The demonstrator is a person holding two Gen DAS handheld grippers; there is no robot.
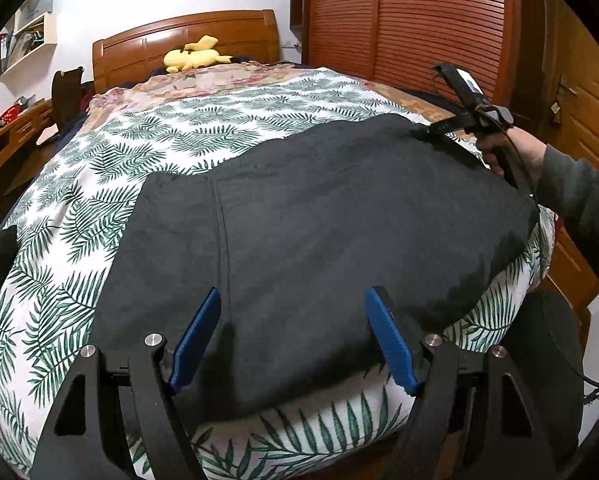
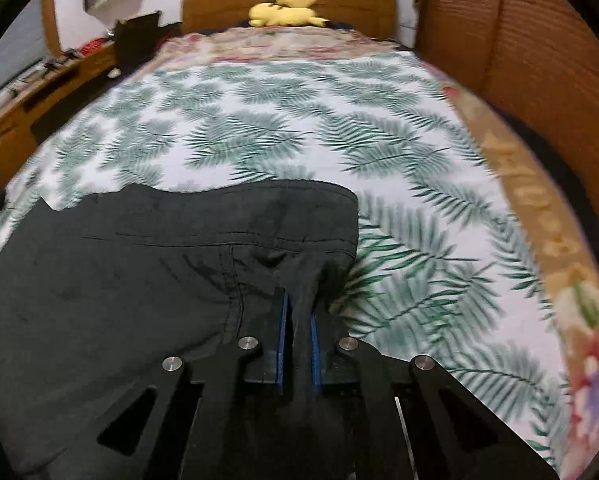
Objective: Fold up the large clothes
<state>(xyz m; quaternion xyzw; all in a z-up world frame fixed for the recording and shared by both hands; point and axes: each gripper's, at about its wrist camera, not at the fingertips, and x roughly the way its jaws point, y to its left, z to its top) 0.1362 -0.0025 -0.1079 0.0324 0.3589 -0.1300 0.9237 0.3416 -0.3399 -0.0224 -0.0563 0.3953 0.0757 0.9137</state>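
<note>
A large black garment [image 1: 319, 220] lies spread flat on the leaf-patterned bedcover [image 1: 111, 160]. My left gripper [image 1: 294, 296] hovers open at the garment's near edge, its blue pads [image 1: 197, 336] wide apart over the cloth and gripping nothing. In the left wrist view my right gripper [image 1: 431, 132] sits at the garment's far right corner, held by a hand in a grey sleeve [image 1: 571, 184]. In the right wrist view the right gripper [image 2: 298, 304] is shut on a pinched fold of the black garment [image 2: 139, 272] near its seamed edge.
A yellow plush toy [image 1: 195, 56] lies by the wooden headboard [image 1: 187, 36]. A slatted wooden wardrobe [image 1: 411, 20] stands close along the bed's right side. A wooden desk [image 1: 11, 136] with clutter runs along the left. The bedcover [image 2: 299, 128] lies bare beyond the garment.
</note>
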